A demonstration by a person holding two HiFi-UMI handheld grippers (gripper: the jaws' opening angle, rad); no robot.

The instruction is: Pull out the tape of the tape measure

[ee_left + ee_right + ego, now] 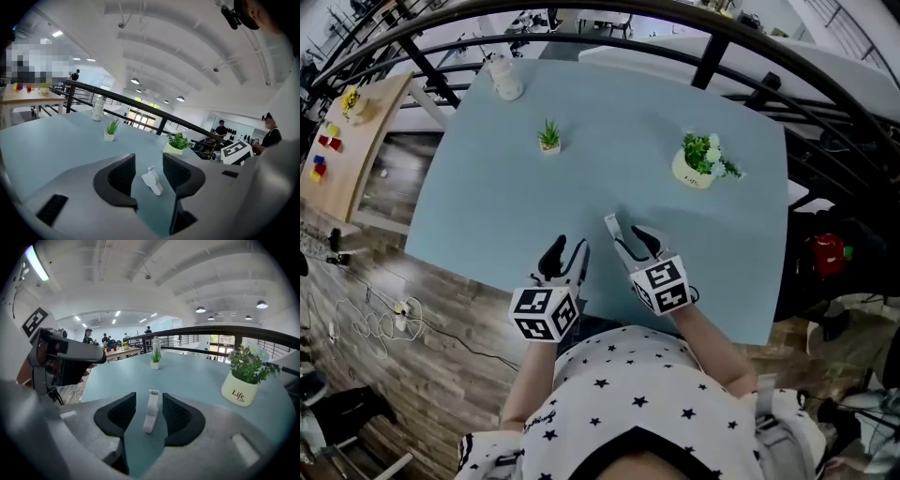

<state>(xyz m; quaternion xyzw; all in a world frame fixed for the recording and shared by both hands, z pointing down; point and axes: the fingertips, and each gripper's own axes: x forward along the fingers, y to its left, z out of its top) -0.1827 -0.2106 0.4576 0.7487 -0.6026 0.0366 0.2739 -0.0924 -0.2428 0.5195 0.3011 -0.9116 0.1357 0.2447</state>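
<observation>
— Where was the tape measure?
— I could not find it. Nothing on the table (487, 216) read as one in any view.
— And the tongs?
— Both pairs were spread. The left gripper (568, 249) and the right gripper (626, 229) hovered side by side over the table's near edge, pinching nothing. Each gripper view showed a small white piece (150, 411) in the gap, clear of both tongs. Whether it was a loose thing or part of the gripper, I could not tell.
— What else stood there?
— A small grass plant (549, 138) toward the far edge, a flowering plant in a cream pot (698, 161) toward the right edge, and a white bottle (505, 77) at the far left corner.
— Which step, then?
— I judged that the pulling hadn't begun. The next move called for finding the case, steadying it with one gripper and nipping the tape's tip with the other.
</observation>
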